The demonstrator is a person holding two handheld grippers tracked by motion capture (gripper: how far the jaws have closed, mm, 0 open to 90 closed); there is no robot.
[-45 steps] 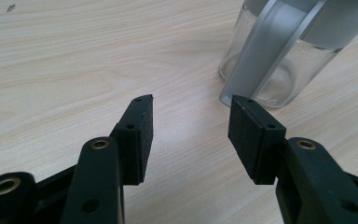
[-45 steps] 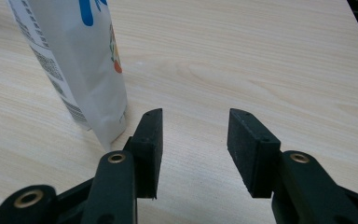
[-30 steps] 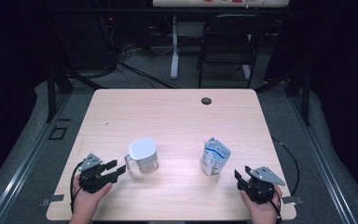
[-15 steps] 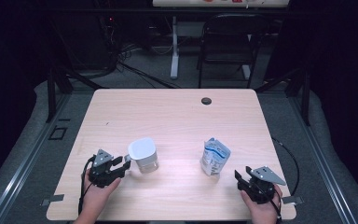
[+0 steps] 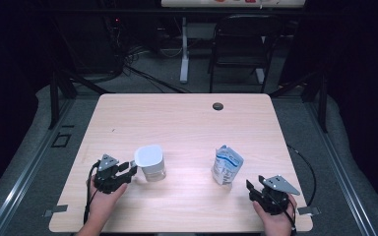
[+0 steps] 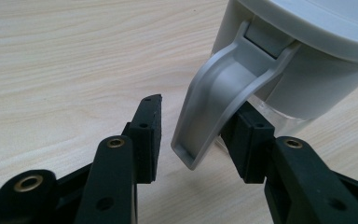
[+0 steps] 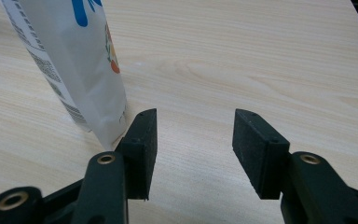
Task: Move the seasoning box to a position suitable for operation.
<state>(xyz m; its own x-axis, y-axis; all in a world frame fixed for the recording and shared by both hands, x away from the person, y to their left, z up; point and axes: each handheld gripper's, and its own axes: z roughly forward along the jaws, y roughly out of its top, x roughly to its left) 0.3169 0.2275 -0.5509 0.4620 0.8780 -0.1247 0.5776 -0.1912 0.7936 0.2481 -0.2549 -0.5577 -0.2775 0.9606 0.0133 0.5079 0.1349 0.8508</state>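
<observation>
So far my left gripper [image 6: 193,128], jaws just closing but still spread, only straddles the grey plastic jug's [image 5: 150,162] curved handle [image 6: 219,93] on the wooden table [image 5: 187,118]; gripping and lifting remain.

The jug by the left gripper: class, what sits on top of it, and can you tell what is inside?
A pale grey lid covers the jug. Below it a clear wall shows, but the contents cannot be made out.
</observation>
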